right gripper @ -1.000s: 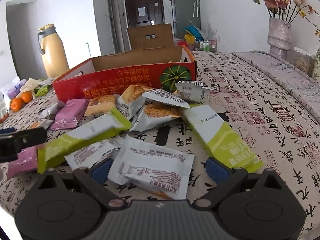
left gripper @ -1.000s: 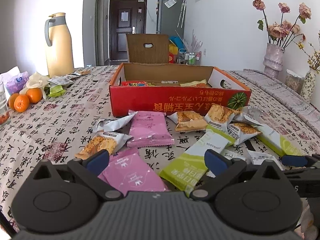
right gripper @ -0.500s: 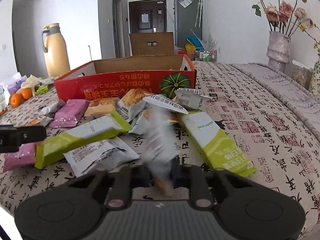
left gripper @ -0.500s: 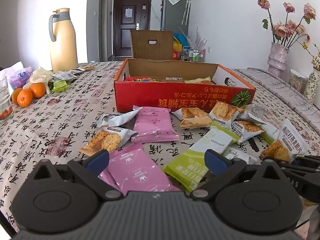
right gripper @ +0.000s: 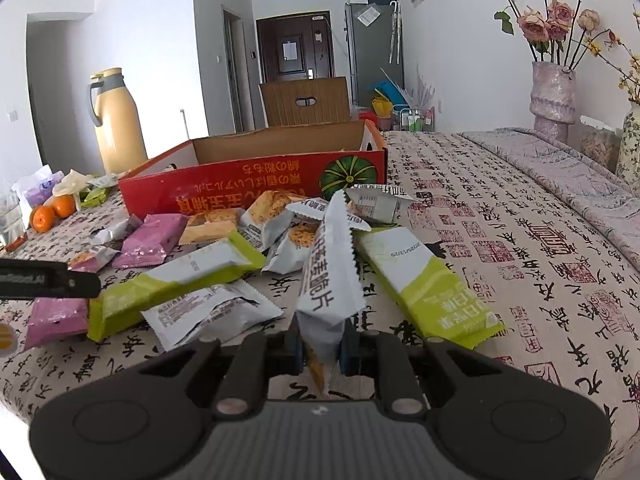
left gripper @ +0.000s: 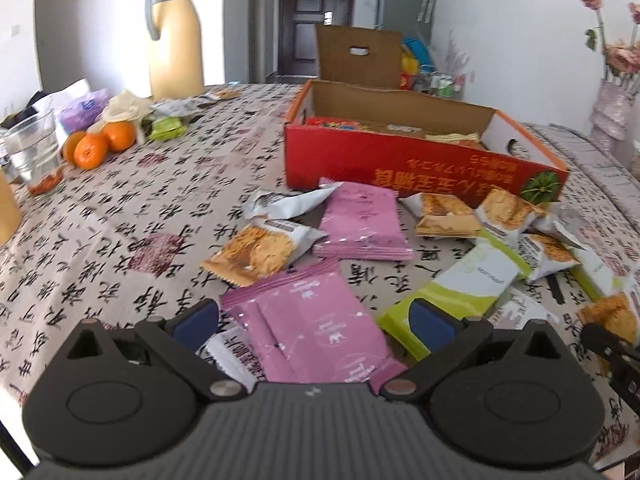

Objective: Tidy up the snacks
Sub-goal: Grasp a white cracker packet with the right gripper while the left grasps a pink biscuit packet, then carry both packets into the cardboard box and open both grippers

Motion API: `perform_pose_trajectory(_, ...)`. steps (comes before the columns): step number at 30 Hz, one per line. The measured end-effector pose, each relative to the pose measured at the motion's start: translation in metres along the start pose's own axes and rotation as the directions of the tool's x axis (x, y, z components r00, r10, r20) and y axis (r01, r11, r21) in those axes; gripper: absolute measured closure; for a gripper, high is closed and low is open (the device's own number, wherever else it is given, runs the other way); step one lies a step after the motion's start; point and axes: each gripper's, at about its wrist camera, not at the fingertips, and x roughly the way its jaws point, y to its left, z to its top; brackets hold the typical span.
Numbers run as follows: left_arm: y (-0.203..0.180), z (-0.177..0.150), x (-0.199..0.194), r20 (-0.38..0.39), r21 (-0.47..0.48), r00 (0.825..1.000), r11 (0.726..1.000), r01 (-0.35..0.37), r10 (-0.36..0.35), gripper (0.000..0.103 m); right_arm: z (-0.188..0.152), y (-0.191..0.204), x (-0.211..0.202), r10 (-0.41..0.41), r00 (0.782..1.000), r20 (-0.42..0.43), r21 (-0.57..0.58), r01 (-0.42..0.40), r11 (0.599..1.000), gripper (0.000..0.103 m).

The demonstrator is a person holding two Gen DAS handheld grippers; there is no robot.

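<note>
since the right gripper [right gripper: 322, 354] is clamped on just the bottom end of a white packet [right gripper: 330, 280], which stands up off the surface [right gripper: 500, 216], it could flop or slip out on the way to the red box [right gripper: 256, 184]. left gripper [left gripper: 316, 320] sits apart over a pink pack [left gripper: 320, 324], holding nothing. box wall is tall-ish, so the packet has to clear it; loose snacks crowd the front, open room is off to the right.
</note>
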Motion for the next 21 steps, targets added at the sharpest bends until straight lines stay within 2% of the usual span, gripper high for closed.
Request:
perform_pose_trajectory(3,0.0,-0.001,0.001,-0.015,-0.005,1.0,1.0,-0.015,0.015,0.001,-0.001,-0.002,-0.003,0.002,1.0,0.006,0.005,-0.002,1.0,0.088)
perform_pose_trajectory(7,-0.002,-0.003,0.001,-0.03,0.005,1.0,1.0,0.001,0.0,0.017,-0.003,-0.002,-0.007,0.005,1.0,0.014,0.009,-0.005,1.0,0.088)
perform_pose_trajectory(15,0.0,-0.008,-0.002,-0.032,0.016,0.999,0.999,0.044,-0.043,0.039,-0.005,-0.001,-0.015,0.006,1.0,0.029,0.009,-0.006,1.0,0.088)
perform_pose_trajectory(21,0.003,-0.01,-0.01,-0.008,0.031,0.998,0.998,0.063,-0.063,0.041,-0.006,0.001,-0.02,0.006,0.999,0.039,0.003,-0.006,1.0,0.088)
